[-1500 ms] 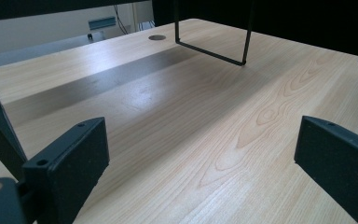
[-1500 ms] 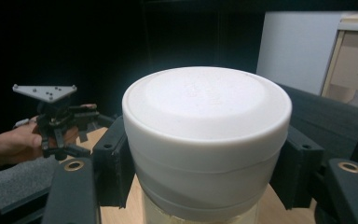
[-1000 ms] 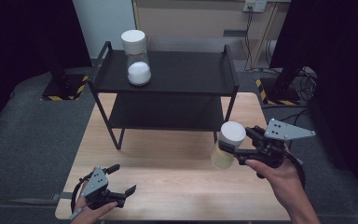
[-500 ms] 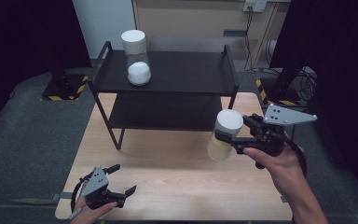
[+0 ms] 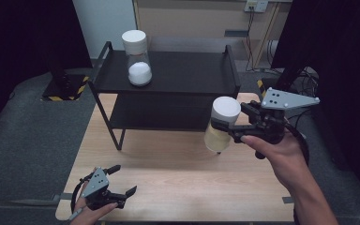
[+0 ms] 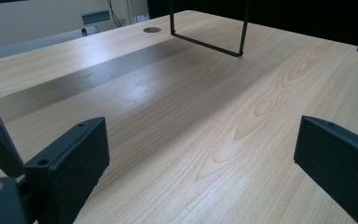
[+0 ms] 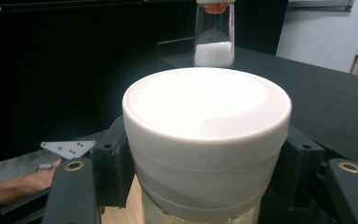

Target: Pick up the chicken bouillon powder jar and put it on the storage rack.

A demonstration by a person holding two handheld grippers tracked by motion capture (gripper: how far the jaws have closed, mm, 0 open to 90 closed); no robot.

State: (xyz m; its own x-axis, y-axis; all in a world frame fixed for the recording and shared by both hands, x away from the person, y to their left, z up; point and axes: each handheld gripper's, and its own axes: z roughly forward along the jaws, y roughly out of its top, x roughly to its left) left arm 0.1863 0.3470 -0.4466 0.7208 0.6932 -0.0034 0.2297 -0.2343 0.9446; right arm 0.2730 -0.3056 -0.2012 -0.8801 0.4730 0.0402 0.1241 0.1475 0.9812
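- Held jar [image 5: 221, 125], white lid, pale yellowish contents, upright, long axis vertical, off the table [image 5: 178, 173], in the air just off the front right corner of the black shelf rack [image 5: 168, 75].
- Right gripper [image 5: 225, 127] clamped on held jar just under the lid; right gripper view has the lid [image 7: 207, 116] wedged between both jaws, one each side.
- Key relation: rack top deck lies ahead and to the left of the held jar, and higher than the jar's base; judged next move is up and over the rack's right side rail [image 5: 232, 70], then down onto the deck.
- Right hand [image 5: 276, 150] does the work, far nearer the rack than the left.
- In the way: the rack's raised right side rail; jar bottom looks like it needs to clear it. Lower deck front is open but tighter in height.
- Second jar [image 5: 137, 58] with white lid and white powder, upright on the top deck's left part, well apart from the held jar; also ahead in right gripper view [image 7: 213, 35]. Deck space right of it is free.
- Left gripper [image 5: 119, 180] jaws apart, holding nothing, low at the table's near left edge, far from the rack; left gripper view has bare wood [image 6: 205, 116] between the jaws.
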